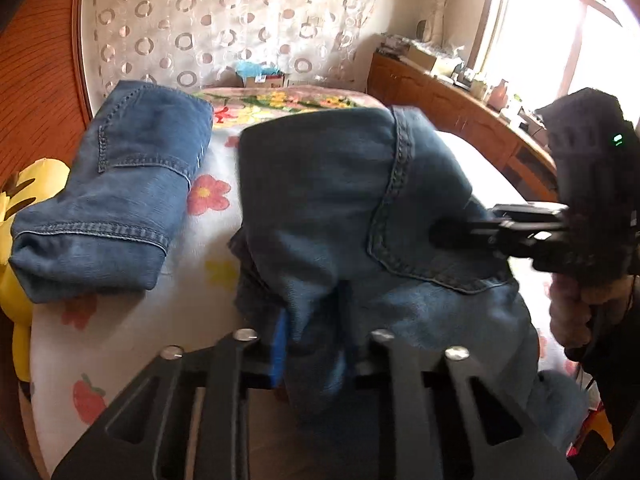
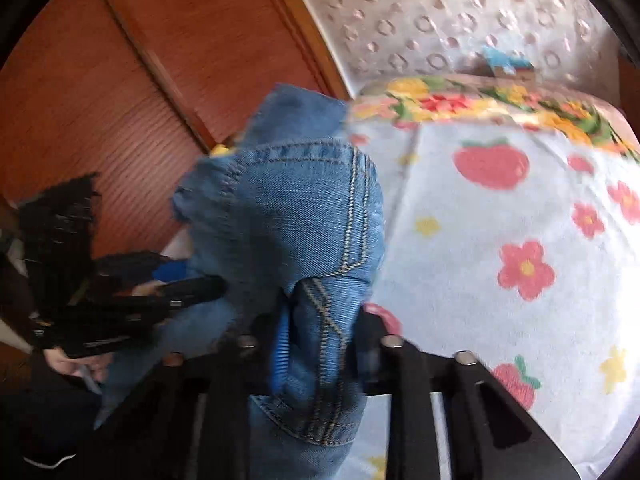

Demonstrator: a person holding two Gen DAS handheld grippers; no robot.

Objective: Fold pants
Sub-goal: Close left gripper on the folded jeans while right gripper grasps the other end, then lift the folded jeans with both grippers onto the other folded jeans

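1. Left wrist view: the left gripper (image 1: pixel 312 344) has its jaws narrow, pinched on a bunched edge of the jeans (image 1: pixel 360 208), which are lifted over the bed (image 1: pixel 120 340) with its flowered sheet. The right gripper (image 1: pixel 436 236) comes in from the right and its tips bite into the denim by the back pocket. A second, folded pair (image 1: pixel 116 196) lies flat on the bed to the left, beside a yellow cushion (image 1: pixel 20 208)
2. Right wrist view: the right gripper (image 2: pixel 320 344) has its jaws narrow, clamped on a stitched fold of the jeans (image 2: pixel 296 216). The left gripper (image 2: pixel 192 292) grips the cloth from the left. The picture is blurred
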